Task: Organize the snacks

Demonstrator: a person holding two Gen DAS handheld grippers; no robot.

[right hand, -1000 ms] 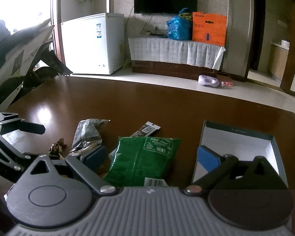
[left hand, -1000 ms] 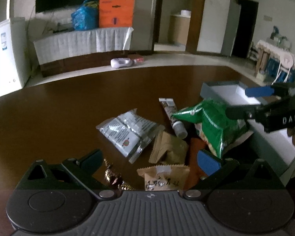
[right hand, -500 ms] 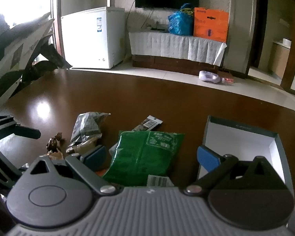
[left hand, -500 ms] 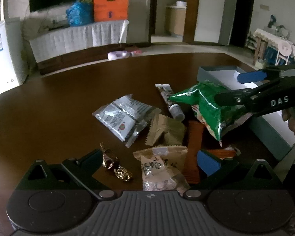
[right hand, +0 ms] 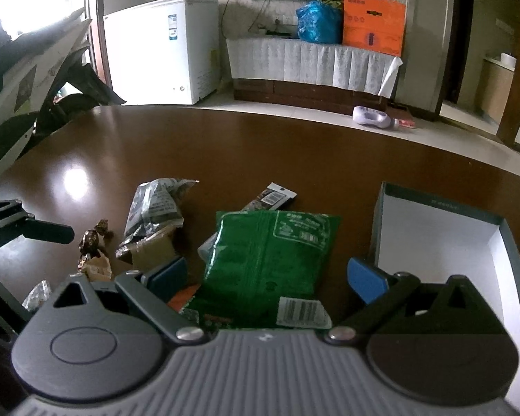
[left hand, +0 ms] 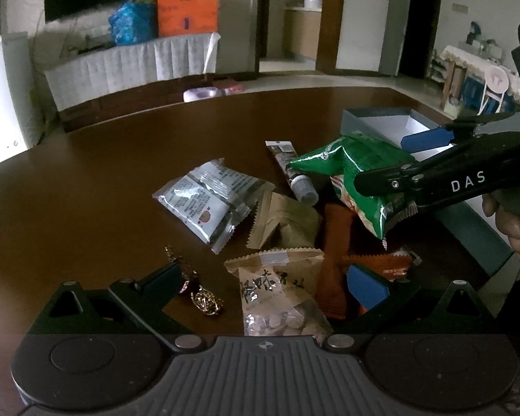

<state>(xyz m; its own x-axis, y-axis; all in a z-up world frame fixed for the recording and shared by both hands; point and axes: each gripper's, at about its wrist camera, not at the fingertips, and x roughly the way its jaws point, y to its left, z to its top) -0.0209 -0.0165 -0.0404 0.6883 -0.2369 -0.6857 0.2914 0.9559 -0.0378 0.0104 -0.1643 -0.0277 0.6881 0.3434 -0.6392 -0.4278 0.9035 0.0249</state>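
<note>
The crinkly green foil snack bag [right hand: 270,263] lies lengthwise between the spread fingers of the right gripper [right hand: 265,275], barcode end nearest; the left gripper [left hand: 270,277] gapes empty.

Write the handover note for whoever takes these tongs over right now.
Right tongs: open, astride the green snack bag; bag looks raised off the pile, grip unclear.
Left tongs: open, empty, over the pile.
Box: at the right, nothing seen in it.
On the table: silver packet, tan pouch, printed nut pack, orange wrappers, stick tube, foil candies.
Done: nothing boxed.
Left: all of it.
</note>
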